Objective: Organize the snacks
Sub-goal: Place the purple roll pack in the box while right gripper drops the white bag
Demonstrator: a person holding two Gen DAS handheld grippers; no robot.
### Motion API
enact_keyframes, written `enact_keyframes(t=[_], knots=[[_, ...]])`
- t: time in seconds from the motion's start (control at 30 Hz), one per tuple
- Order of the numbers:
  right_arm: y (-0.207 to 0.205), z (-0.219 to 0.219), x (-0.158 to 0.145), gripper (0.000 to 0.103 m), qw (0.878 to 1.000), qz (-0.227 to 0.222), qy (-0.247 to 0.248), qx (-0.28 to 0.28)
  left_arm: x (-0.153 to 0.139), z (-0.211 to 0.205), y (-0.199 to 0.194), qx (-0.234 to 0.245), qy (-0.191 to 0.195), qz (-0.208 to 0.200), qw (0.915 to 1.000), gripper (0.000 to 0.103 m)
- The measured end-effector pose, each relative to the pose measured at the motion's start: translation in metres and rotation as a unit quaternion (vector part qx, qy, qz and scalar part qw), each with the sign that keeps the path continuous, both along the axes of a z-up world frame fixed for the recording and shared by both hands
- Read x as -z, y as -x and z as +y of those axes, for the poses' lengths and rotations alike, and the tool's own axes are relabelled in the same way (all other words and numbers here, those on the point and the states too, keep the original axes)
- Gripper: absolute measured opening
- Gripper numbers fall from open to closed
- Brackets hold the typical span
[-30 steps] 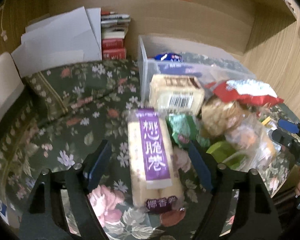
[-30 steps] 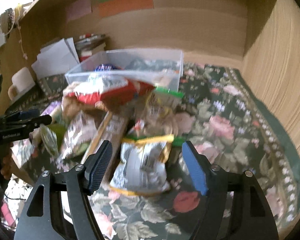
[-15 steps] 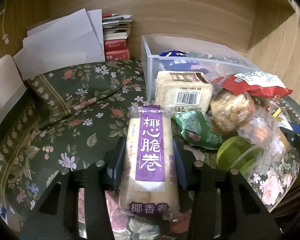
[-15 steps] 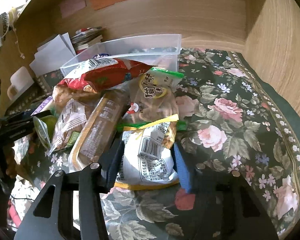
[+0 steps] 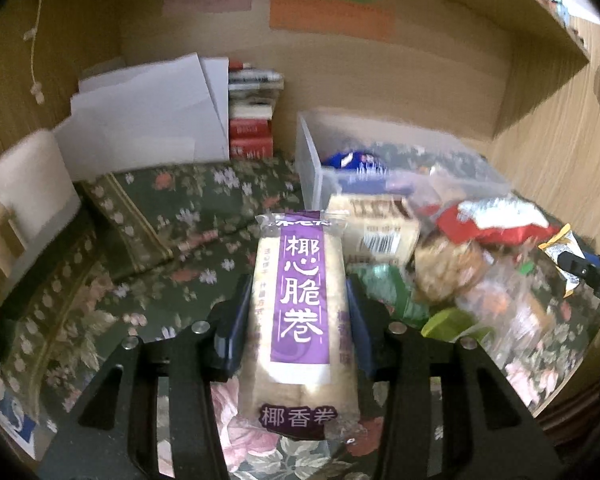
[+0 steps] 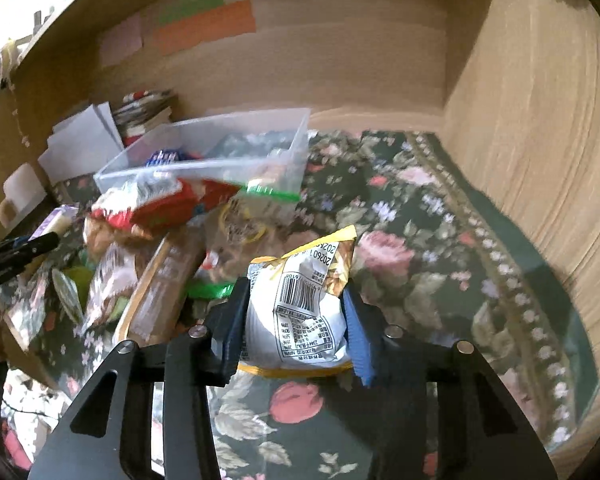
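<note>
My left gripper [image 5: 298, 312] is shut on a long pack of coconut rolls with a purple label [image 5: 302, 320] and holds it above the floral cloth. My right gripper [image 6: 296, 314] is shut on a white and yellow snack bag [image 6: 300, 304], lifted off the cloth. A clear plastic bin [image 5: 384, 168] stands at the back with a few packets inside; it also shows in the right wrist view [image 6: 220, 160]. A pile of snacks [image 6: 152, 248] lies in front of the bin, between the two grippers.
A stack of books [image 5: 252, 120] and white papers [image 5: 148, 120] lean on the back wall. A cream mug [image 5: 28, 192] stands at the left. Wooden walls close in the back and the right side [image 6: 540, 140].
Both grippers closed on their packs and lifted them off the cloth. The views now tilt up and show more of the back wall.
</note>
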State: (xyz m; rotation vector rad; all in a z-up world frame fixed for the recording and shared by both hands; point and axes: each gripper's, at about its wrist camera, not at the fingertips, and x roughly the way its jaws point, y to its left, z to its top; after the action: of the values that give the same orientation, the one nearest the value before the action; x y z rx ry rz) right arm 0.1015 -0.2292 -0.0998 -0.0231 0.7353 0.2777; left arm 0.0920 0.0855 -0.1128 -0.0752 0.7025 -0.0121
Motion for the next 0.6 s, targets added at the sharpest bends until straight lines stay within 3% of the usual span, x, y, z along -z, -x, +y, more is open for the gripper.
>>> enact_keyframes(t=[0.3, 0.6], knots=[[-0.012, -0.004, -0.044, 0.041, 0.998, -0.068, -0.002, 0.013, -0.044, -0.008, -0.015, 0.014, 0.0, -0.05, 0.9986, 0.045], [-0.032, 0.012, -0.074, 0.041, 0.994, -0.113, -0.007, -0.007, -0.077, -0.025, -0.045, 0.035, -0.004, -0.078, 0.9963, 0.045]])
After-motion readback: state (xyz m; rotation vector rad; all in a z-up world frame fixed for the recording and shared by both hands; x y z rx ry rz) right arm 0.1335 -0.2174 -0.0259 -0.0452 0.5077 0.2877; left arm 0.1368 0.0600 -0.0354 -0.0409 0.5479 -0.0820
